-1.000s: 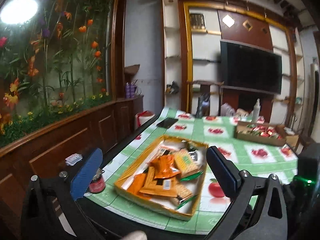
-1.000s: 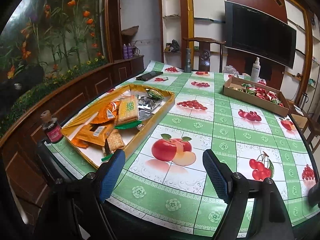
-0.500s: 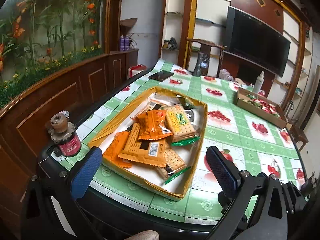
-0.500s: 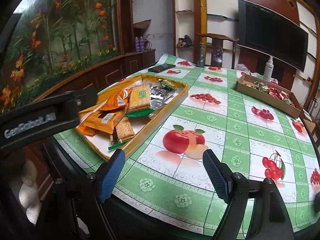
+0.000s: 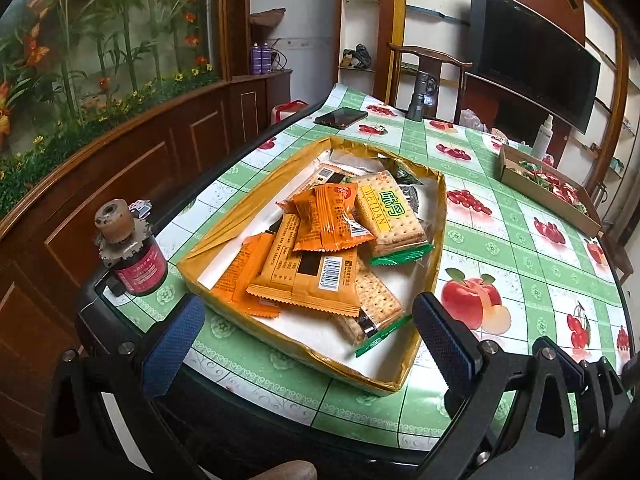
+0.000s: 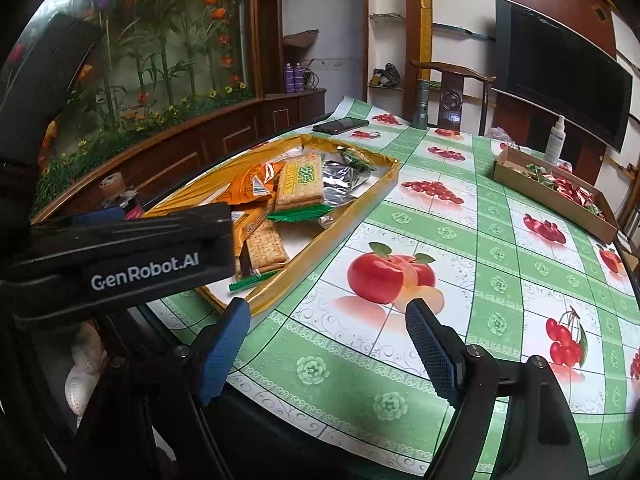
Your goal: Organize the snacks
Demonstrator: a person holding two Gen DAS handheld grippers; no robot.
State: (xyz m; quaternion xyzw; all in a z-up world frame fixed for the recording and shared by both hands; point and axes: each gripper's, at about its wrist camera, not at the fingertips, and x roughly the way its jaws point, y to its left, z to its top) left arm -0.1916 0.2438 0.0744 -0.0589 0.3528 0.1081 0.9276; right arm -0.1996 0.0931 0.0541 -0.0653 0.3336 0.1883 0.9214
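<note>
Orange snack packets (image 5: 320, 236) beyond open jaws.

Left gripper (image 5: 308, 332): jaws wide apart, nothing between the pads, pointed forward and downward. Right gripper (image 6: 328, 344): jaws likewise spread, nothing gripped, same downward tilt. The left gripper's black body shows at the left of the right wrist view, with a pale gloved hand (image 6: 86, 372) beneath it.
</note>
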